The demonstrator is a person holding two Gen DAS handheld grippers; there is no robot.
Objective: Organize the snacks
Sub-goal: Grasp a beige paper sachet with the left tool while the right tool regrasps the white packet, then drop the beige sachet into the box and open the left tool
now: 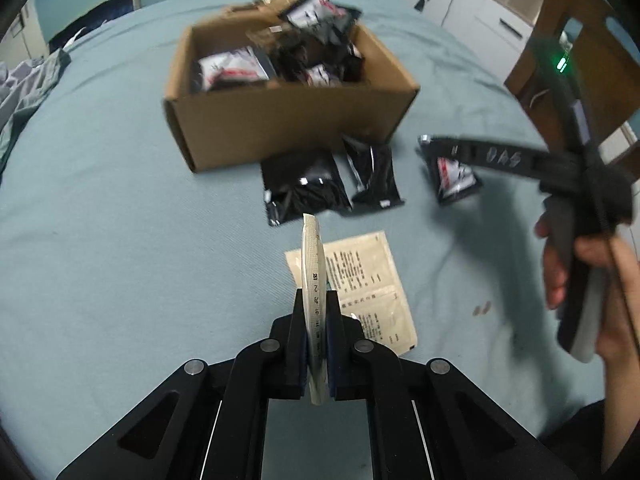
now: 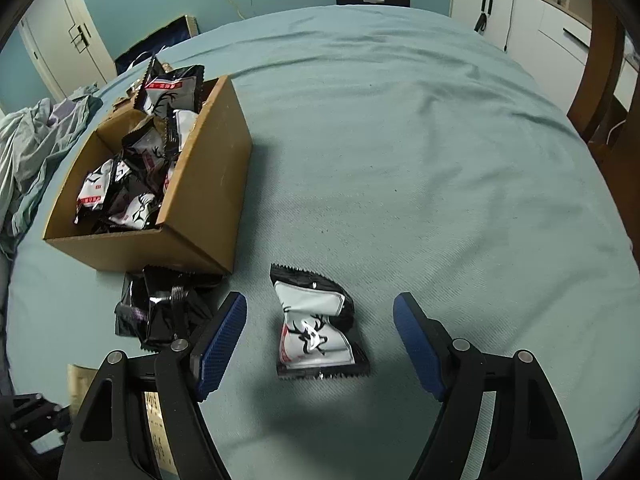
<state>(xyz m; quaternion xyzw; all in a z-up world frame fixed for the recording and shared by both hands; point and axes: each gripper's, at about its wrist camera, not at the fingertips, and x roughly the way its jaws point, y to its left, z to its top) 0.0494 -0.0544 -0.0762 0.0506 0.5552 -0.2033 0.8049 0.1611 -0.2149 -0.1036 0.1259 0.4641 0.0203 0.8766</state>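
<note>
My left gripper (image 1: 316, 300) is shut on a thin beige sachet (image 1: 313, 264), held upright and edge-on. A second beige sachet (image 1: 368, 288) lies flat on the blue bedsheet just beyond it. An open cardboard box (image 1: 288, 128) holds several black-and-white snack packets (image 2: 132, 184). In front of the box lie two black packets (image 1: 300, 192). My right gripper (image 2: 320, 328) is open and points down at a black-and-white packet (image 2: 312, 336) on the sheet. That packet sits between the blue pads (image 2: 224, 336), and neither pad touches it.
Crumpled cloth (image 2: 32, 152) is bunched at the left edge of the bed. A wooden chair (image 1: 580, 40) and white cabinets (image 2: 520, 12) stand off to the right. A hand (image 1: 600, 280) holds the right gripper's handle.
</note>
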